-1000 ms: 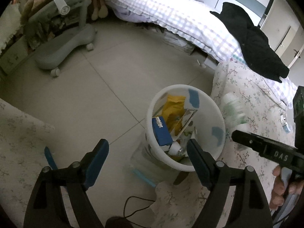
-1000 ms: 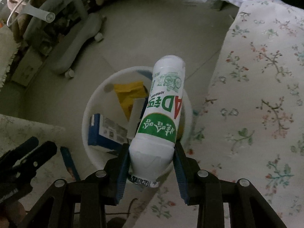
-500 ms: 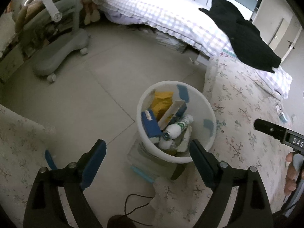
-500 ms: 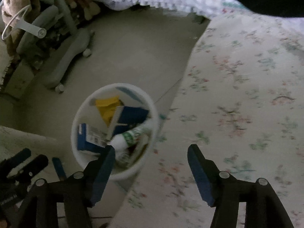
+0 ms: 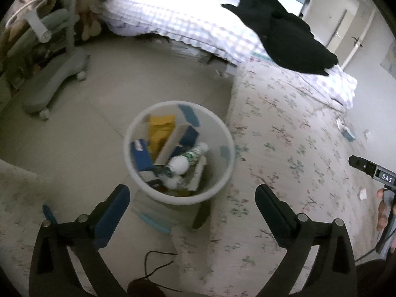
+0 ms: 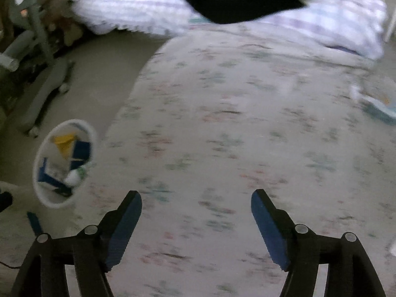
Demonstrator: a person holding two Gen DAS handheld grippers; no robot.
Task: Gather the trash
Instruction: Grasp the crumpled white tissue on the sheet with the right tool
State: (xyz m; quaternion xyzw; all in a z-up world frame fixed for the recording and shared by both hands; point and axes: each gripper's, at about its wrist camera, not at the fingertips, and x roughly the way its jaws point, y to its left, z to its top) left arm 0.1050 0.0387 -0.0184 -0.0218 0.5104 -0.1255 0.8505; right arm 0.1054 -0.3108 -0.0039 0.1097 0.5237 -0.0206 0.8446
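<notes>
The left gripper point(image 5: 191, 199) is spread wide with nothing between its blue pads; it hangs above the near rim of the white bin point(image 5: 227, 170), touching nothing; the right gripper point(image 6: 196, 204) is likewise spread wide and empty, poised over the floral cover point(image 6: 235, 128), with the bin point(image 6: 39, 193) well off to its left. The white bottle with the green label point(image 5: 189, 157) lies inside the bin, tilted; its long axis runs from lower left to upper right in the left wrist view, its rounded white end nearest the camera; it rests among blue cartons point(image 5: 141, 154) and a yellow packet point(image 5: 159, 132). One second ago the right gripper clamped this bottle above the bin; half a second ago the bottle already lay inside; since then the right gripper has swung away over the cover, where a small white scrap point(image 5: 362, 194) lies; the left gripper has kept its wide opening.
</notes>
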